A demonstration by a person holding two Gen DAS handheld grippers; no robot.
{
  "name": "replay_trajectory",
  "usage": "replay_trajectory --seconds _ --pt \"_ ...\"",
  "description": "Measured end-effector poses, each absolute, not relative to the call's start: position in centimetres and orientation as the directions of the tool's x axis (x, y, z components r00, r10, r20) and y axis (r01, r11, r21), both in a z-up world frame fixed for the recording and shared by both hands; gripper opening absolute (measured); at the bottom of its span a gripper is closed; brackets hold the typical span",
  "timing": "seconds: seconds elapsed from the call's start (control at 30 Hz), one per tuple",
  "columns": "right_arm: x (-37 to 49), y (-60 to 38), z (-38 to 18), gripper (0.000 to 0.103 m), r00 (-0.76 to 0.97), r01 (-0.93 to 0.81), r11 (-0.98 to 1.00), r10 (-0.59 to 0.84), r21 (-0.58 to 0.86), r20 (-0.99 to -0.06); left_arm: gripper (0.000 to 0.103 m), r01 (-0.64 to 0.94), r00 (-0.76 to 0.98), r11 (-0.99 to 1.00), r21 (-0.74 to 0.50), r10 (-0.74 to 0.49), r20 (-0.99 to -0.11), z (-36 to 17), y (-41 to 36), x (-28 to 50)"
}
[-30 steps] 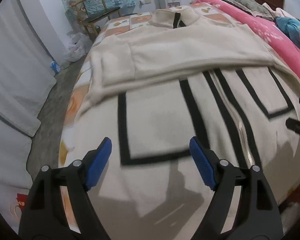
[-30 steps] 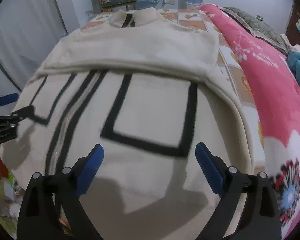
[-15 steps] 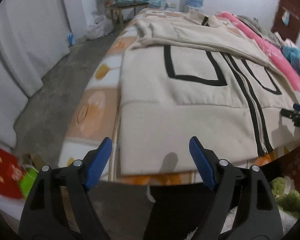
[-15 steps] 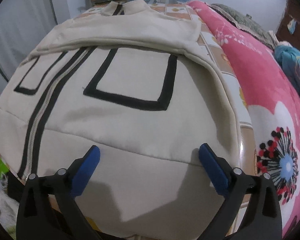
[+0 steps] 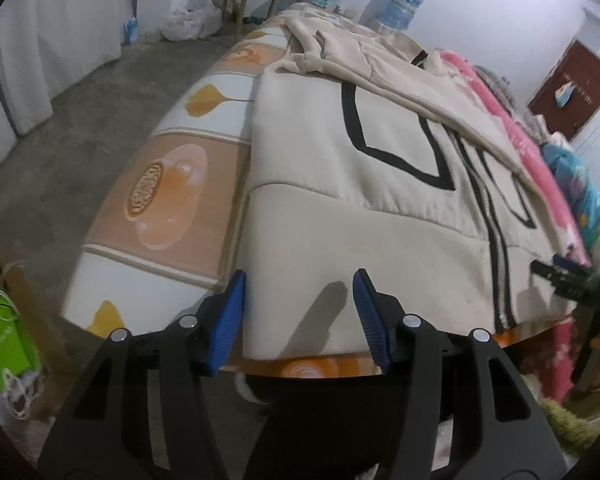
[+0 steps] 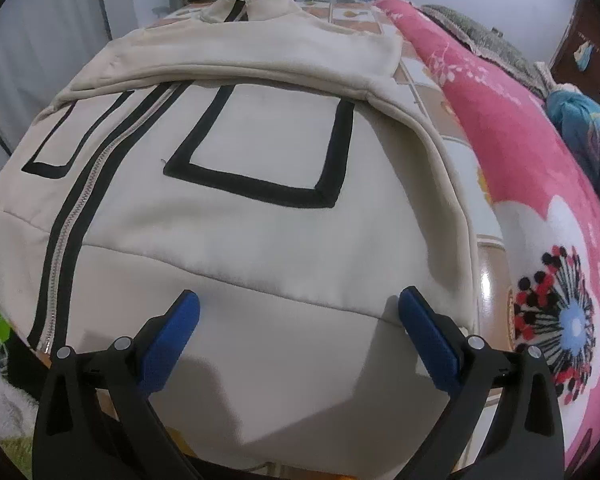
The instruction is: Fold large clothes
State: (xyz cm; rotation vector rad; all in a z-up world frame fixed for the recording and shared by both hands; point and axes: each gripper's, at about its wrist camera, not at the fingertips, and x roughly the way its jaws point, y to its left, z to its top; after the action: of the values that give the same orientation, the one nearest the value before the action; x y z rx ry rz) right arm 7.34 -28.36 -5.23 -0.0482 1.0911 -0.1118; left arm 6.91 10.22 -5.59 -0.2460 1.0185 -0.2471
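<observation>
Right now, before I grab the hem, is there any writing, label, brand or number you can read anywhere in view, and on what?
None readable.
Cream jacket: no text or brand mark, only black stripes and a zipper.
Green bag on the floor: faint marks, too blurred to read.
Pink blanket: white marks near the flower print, too blurred to tell if they are writing.

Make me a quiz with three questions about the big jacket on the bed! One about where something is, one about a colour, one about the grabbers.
1. Where do the sleeves lie?
A. folded across the jacket's chest
B. hanging off the bed
C. under the pink blanket

2. What colour are the jacket's stripes?
A. red
B. black
C. green

3. How is the right gripper now?
A. shut on the collar
B. wide open over the hem
C. holding the blanket

Answers:
1 A, the sleeves lie flat across the upper front.
2 B, black lines frame the panels and zipper.
3 B, its blue pads stand far apart above the hem, gripping nothing.
</observation>
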Motion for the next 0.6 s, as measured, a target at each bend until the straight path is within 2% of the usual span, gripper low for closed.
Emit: replay_trajectory --seconds 0.1,0.2,0.3,0.5,0.57,0.6 --pt "7.6 -28.4 -5.2 0.097 0.443 0.067 0.994 -0.11 -0.089 -0.89 0.051 0.124 0.523 0.87 -0.476 -0.465 -0.714 -4.9 11.3 6.9" --pt "7.5 -28.3 -5.3 0.097 0.44 0.07 0.993 -0.115 -0.093 -0.891 0.051 0.149 0.525 0.819 -0.554 -0.541 -0.657 -4.9 11.8 7.3" --pt "7.3 -28.5 -5.4 0.097 0.461 0.078 0.994 -0.107 -0.079 -0.881 0.051 0.095 0.483 0.833 -0.545 -0.517 -0.707 -6.6 11.7 8.5" --pt "7.0 -28.2 -5.3 0.097 0.471 0.064 0.992 -0.123 -0.105 -0.873 0.051 0.166 0.512 0.762 -0.626 -0.609 -0.606 -5.6 11.5 8.4" --pt "6.8 -28.2 -5.2 0.097 0.473 0.062 0.992 -0.124 -0.108 -0.872 0.051 0.139 0.492 0.792 -0.594 -0.576 -0.653 -6.2 11.3 8.9" --pt "6.7 -28.2 -5.0 0.097 0.473 0.062 0.992 -0.123 -0.106 -0.873 0.045 0.122 0.479 0.816 -0.565 -0.547 -0.687 -6.6 11.0 9.3"
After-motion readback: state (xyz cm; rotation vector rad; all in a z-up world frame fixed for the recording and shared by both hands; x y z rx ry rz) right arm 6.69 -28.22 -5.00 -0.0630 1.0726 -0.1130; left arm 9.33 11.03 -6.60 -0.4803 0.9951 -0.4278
